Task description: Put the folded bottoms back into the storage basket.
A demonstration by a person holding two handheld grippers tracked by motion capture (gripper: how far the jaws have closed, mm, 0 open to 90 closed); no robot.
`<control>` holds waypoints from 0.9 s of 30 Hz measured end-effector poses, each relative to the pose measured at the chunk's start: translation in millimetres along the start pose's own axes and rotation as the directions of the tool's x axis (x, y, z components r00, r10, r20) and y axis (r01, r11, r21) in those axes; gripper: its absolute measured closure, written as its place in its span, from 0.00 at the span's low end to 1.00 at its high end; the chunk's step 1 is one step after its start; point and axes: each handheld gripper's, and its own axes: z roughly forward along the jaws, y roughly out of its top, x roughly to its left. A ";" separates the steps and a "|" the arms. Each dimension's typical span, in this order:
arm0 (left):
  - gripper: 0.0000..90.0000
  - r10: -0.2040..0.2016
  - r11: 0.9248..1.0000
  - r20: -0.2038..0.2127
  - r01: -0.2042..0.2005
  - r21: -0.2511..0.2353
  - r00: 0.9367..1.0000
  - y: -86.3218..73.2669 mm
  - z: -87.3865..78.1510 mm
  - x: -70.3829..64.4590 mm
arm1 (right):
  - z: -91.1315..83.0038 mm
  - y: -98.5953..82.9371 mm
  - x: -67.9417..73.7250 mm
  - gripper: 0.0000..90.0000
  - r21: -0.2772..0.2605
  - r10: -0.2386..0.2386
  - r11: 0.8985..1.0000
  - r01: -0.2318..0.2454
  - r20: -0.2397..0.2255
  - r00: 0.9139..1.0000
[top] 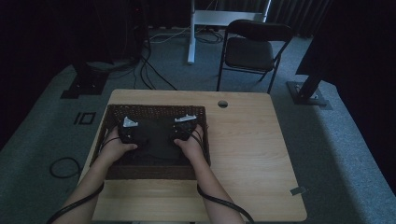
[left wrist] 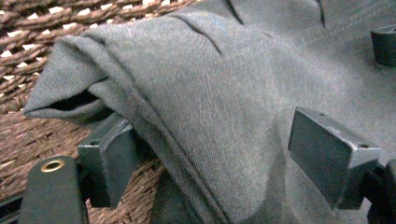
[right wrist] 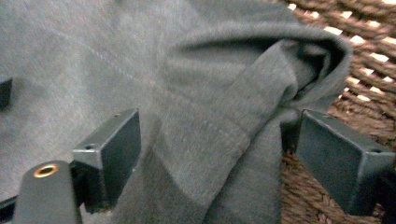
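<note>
Two forearms come in from the near edge of the surface [top: 243, 140], one hand on each gripper, both reaching forward into one woven basket [top: 154, 110] that sits toward the left edge of the surface. One grey garment [top: 156, 140] lies inside the basket, spread roughly from the basket's left wall to its right, its long axis running across the person's front.

The left gripper [left wrist: 224, 154] is at the garment's left end, where a folded edge with a dark opening points toward the basket's wicker wall. Its fingers [left wrist: 334, 151] stand apart, with a ridge of the cloth lying between them, not pinched. The right gripper [right wrist: 219, 154] is at the garment's right end, where a rolled fold points toward the wicker on that side. Its fingers [right wrist: 112, 149] are likewise apart, straddling a band of fabric.

From above, the two hands sit level, wrists angled slightly inward, cables trailing back along each arm toward the near edge.
</note>
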 end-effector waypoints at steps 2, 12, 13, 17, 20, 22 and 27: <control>0.21 -0.006 1.000 -0.016 0.006 -0.004 1.000 2.2 -2.4 0.1 | -2.0 1.3 -0.6 0.15 -0.016 0.004 1.000 -0.004 0.000 1.000; 0.21 -0.014 0.999 -0.021 0.013 -0.035 1.000 15.6 -24.8 2.1 | -12.2 5.6 -0.4 0.15 -0.050 -0.033 0.998 0.033 -0.007 0.999; 0.21 -0.008 0.999 -0.019 0.007 -0.040 1.000 17.5 -27.4 1.4 | -13.9 6.4 -0.6 0.15 -0.055 -0.034 0.998 0.034 -0.001 0.999; 0.21 0.005 0.999 0.010 -0.004 -0.052 1.000 22.8 -35.0 -4.7 | -20.8 10.8 -1.3 0.15 -0.083 -0.034 0.996 0.033 -0.012 0.999; 0.21 -0.004 0.998 0.043 0.006 -0.060 0.999 25.5 -39.5 -9.0 | -27.2 14.4 -0.9 0.15 -0.093 -0.038 0.995 0.036 -0.017 0.999; 0.21 0.001 0.997 0.064 0.004 -0.076 0.998 27.1 -43.2 -10.9 | -31.5 16.6 -1.4 0.15 -0.096 -0.042 0.995 0.040 -0.018 0.999; 0.21 -0.031 0.992 0.060 0.038 -0.119 0.998 33.6 -54.8 -13.3 | -43.2 22.4 -4.2 0.15 -0.111 -0.035 0.993 0.033 -0.018 0.999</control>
